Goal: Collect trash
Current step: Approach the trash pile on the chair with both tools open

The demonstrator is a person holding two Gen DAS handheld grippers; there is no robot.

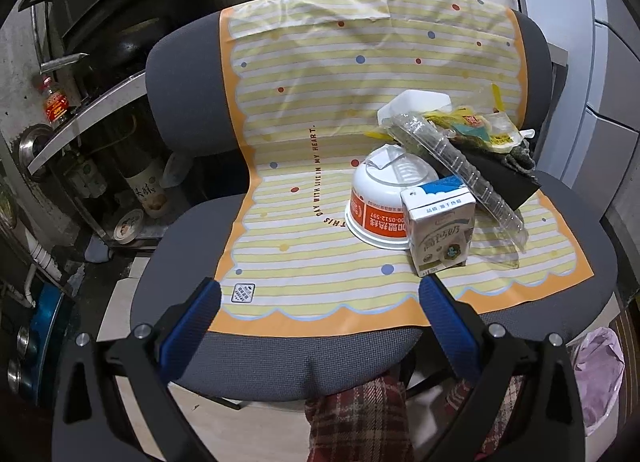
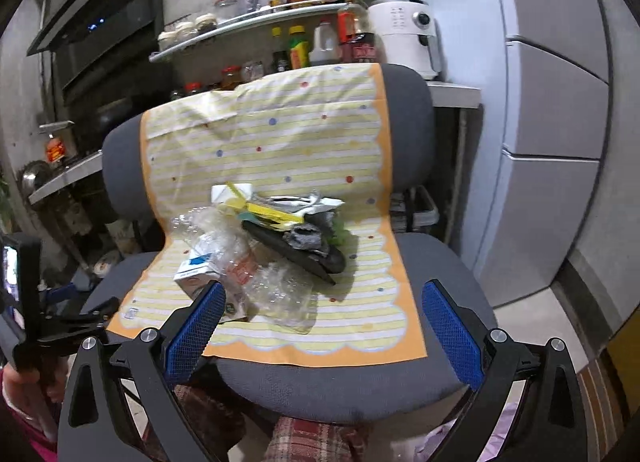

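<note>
Both grippers hang wide open and empty at the chair's front edge: left gripper (image 1: 320,322) low in its frame, right gripper (image 2: 324,322) likewise. Just beyond the left one's right finger stands the milk carton (image 1: 440,227), touching an upturned bowl (image 1: 384,201), so I judge the left hand nearer. Farther back, center-right, the clear tray (image 1: 460,169) slants from upper left to lower right across the wrapper pile (image 2: 288,217).

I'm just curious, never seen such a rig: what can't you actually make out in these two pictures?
- Milk carton: right wrist view, half hidden behind the clear plastic tray.
- Pink-lined bin: left wrist view, cut off by the edge.
- Carton print: too small to read.
</note>
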